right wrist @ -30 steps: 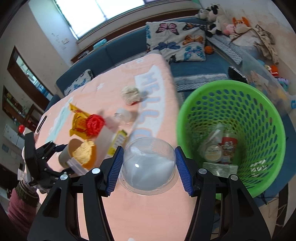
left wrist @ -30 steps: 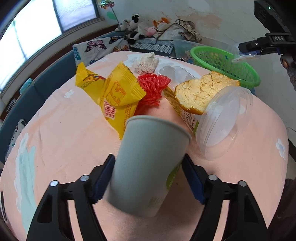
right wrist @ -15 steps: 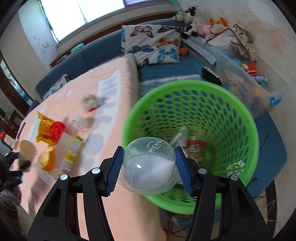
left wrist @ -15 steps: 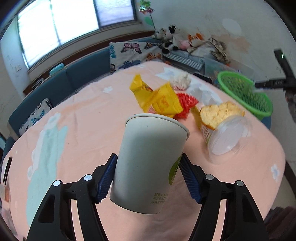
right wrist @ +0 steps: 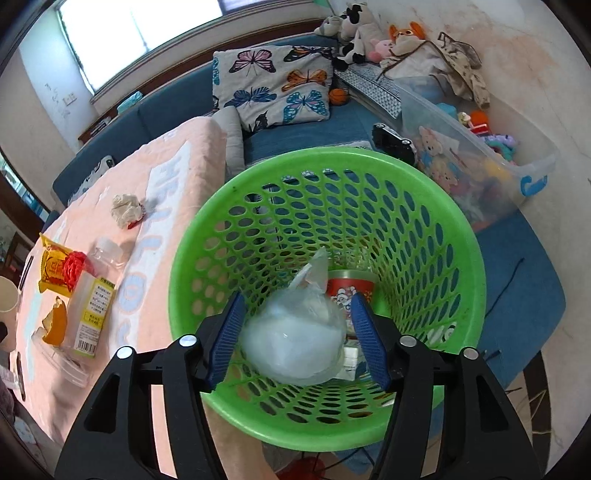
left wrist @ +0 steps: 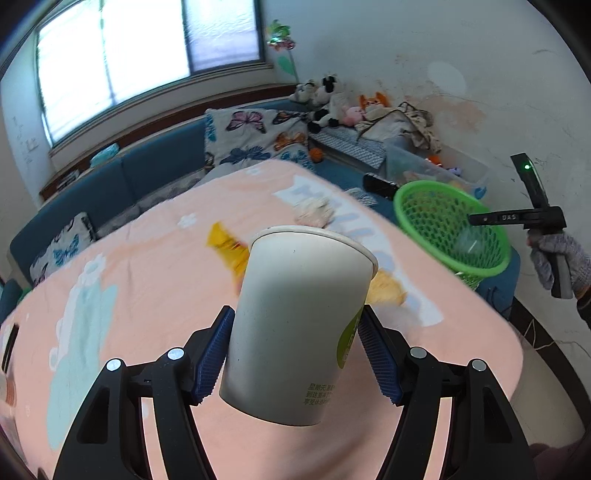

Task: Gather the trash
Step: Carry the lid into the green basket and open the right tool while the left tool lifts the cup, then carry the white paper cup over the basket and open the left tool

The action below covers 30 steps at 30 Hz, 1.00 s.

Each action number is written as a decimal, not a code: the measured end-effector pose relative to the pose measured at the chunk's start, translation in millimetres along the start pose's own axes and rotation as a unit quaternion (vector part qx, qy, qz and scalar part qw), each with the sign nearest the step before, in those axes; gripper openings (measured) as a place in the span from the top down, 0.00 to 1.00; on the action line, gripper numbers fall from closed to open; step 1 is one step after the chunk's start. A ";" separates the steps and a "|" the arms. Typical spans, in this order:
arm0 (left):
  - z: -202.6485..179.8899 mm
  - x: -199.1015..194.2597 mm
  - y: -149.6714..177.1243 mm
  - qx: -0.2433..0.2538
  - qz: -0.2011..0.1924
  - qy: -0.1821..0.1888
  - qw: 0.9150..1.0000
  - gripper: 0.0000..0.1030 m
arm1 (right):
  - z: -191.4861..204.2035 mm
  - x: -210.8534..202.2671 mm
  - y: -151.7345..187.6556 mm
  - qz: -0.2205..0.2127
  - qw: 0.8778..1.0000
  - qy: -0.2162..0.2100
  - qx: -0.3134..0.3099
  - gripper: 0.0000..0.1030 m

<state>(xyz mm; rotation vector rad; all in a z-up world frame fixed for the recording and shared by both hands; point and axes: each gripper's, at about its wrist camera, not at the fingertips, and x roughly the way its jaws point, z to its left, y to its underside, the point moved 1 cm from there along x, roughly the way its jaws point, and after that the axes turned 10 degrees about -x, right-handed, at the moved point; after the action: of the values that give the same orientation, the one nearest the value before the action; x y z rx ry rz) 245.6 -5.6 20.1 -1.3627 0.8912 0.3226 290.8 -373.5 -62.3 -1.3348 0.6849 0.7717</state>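
Right gripper (right wrist: 297, 345) (jaws just opening) drops dome lid (right wrist: 295, 347) into basket (right wrist: 461, 280).

- Butterfly-print cushion (right wrist: 275, 83) on blue sofa (right wrist: 159, 107), upper centre.
- Soft toys (right wrist: 354, 26) top right.
- Clear storage box (right wrist: 476, 147) at right.

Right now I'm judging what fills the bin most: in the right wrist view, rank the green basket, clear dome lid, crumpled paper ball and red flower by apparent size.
1. green basket
2. clear dome lid, though nearness to the camera enlarges it
3. crumpled paper ball and red flower: look alike, not ranked
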 end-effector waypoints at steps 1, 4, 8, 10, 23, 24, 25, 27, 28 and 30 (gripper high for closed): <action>-8.3 1.9 -3.9 0.004 -0.001 0.005 1.000 0.36 | -1.6 -0.8 0.2 -0.001 1.000 0.000 0.000 0.39; -31.1 10.5 -15.0 0.010 -0.002 0.018 1.000 0.36 | -7.0 -6.9 2.5 -0.007 1.000 -0.006 -0.001 0.39; -65.2 29.8 -31.0 0.018 0.005 0.036 0.999 0.36 | -12.2 -19.4 7.5 -0.018 1.000 -0.013 -0.004 0.38; -81.5 39.9 -37.4 0.023 0.009 0.041 0.999 0.36 | -13.7 -26.4 10.2 -0.023 1.000 -0.009 -0.010 0.38; -193.4 122.3 -62.7 0.038 0.061 0.074 0.995 0.36 | -28.7 -61.0 38.9 -0.047 0.998 0.016 -0.037 0.30; -199.8 128.2 -63.3 0.036 0.065 0.076 0.994 0.36 | -29.7 -62.1 41.2 -0.047 0.998 0.018 -0.038 0.30; -205.8 134.0 -63.9 0.034 0.070 0.076 0.994 0.36 | -30.2 -62.6 42.5 -0.047 0.998 0.019 -0.039 0.30; -214.6 142.7 -65.1 0.034 0.076 0.079 0.993 0.36 | -32.0 -63.3 45.6 -0.047 0.998 0.018 -0.038 0.29; -219.4 147.1 -65.7 0.034 0.078 0.078 0.993 0.35 | -32.8 -63.8 47.1 -0.048 0.998 0.018 -0.037 0.29; -227.5 153.7 -66.5 0.035 0.083 0.079 0.993 0.35 | -35.6 -65.1 49.9 -0.049 0.998 0.018 -0.034 0.28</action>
<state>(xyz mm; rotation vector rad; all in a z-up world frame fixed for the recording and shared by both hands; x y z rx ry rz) 307.3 -276.5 -31.1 -1.2654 1.1420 0.3107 212.3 -411.6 -42.7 -1.4363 0.6210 0.6998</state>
